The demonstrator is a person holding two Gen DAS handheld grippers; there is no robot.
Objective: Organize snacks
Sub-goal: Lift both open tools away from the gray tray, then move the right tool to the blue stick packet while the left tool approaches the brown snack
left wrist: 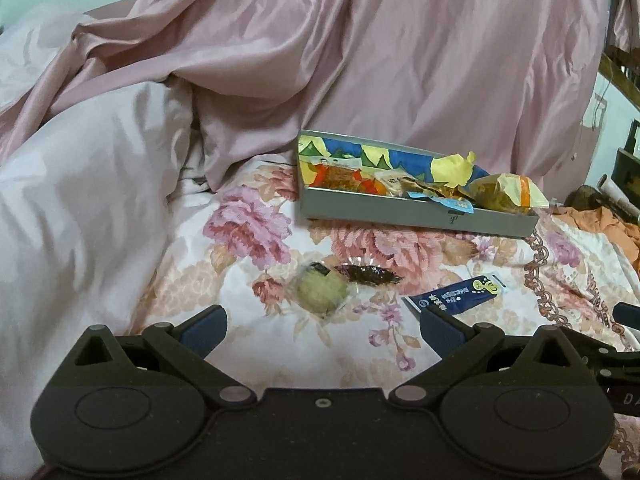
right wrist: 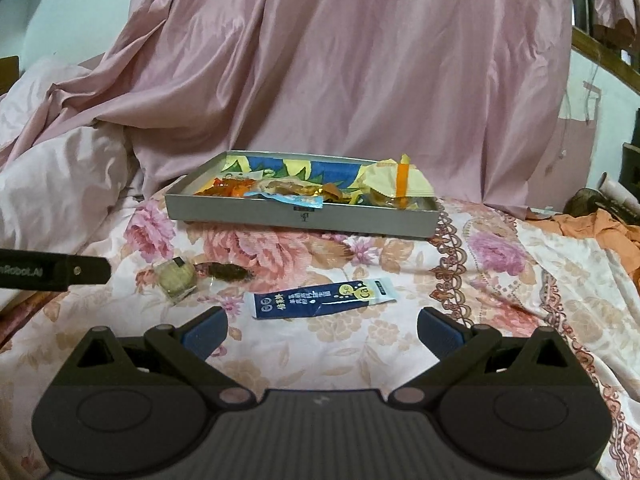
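Note:
A grey box [left wrist: 416,216] [right wrist: 296,218] with a colourful lining lies on the floral bed sheet and holds several wrapped snacks. Three snacks lie loose in front of it: a round pale green pastry in clear wrap [left wrist: 322,292] [right wrist: 177,279], a dark brown wrapped snack [left wrist: 370,274] [right wrist: 228,271], and a blue and white sachet [left wrist: 456,294] [right wrist: 324,298]. My left gripper [left wrist: 322,330] is open and empty, just short of the pastry. My right gripper [right wrist: 322,330] is open and empty, just short of the sachet.
A pink satin cover [left wrist: 360,60] drapes up behind the box, and a pale pink duvet [left wrist: 80,200] bulges at the left. Orange cloth [right wrist: 600,224] and clutter lie at the far right. The left gripper's body [right wrist: 52,272] shows at the right wrist view's left edge.

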